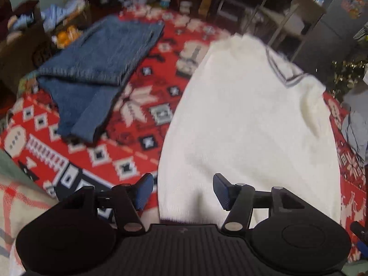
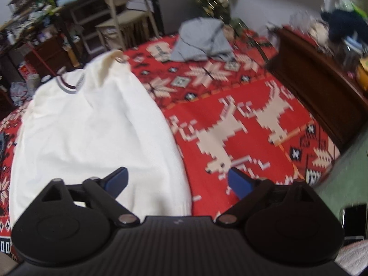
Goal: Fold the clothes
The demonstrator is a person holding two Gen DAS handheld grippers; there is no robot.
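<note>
The white sweater (image 1: 248,119) lay flat on the red rug (image 1: 138,115), collar at the far end, hem nearest both grippers. The left gripper (image 1: 182,189) and right gripper (image 2: 177,181) hovered over the hem corners, jaws apart, holding nothing. Looked like between folds: next, likely a fresh grip on the sweater for another fold, while the folded jeans (image 1: 96,69) waited beside.

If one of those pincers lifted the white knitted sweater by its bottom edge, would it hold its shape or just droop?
The white knitted sweater with the striped collar would probably droop: it lies soft and rumpled on the red patterned blanket. Its knit looks thick, so it may be weighty for a top. It seems unlikely to slip, being fuzzy.
</note>
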